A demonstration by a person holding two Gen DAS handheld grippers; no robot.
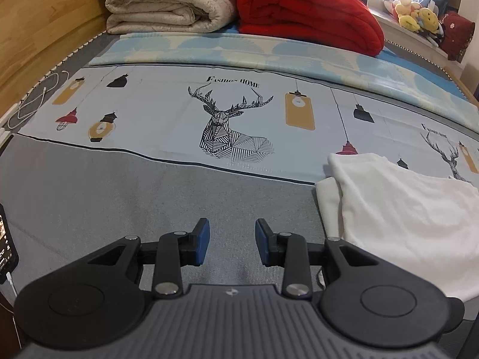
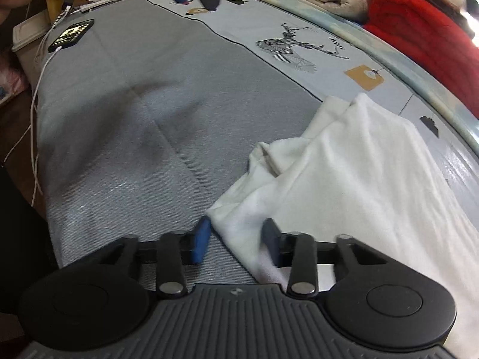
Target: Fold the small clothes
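While I watched both wrist feeds, the white garment (image 2: 344,173) lay rumpled on the grey bedspread (image 2: 134,119), its far edge reaching onto the deer-printed sheet (image 1: 209,113). My right gripper (image 2: 236,239) stood over the garment's near corner, blue pads apart, with the cloth between them; I saw no pinch on the fabric. My left gripper (image 1: 232,242) hung above bare grey spread, jaws parted and empty, the garment off to its right. A folded cream blanket (image 1: 167,0) and a red quilt (image 1: 308,15) were stacked at the far side. A phone (image 2: 71,34) lay plugged in near the bed's edge.
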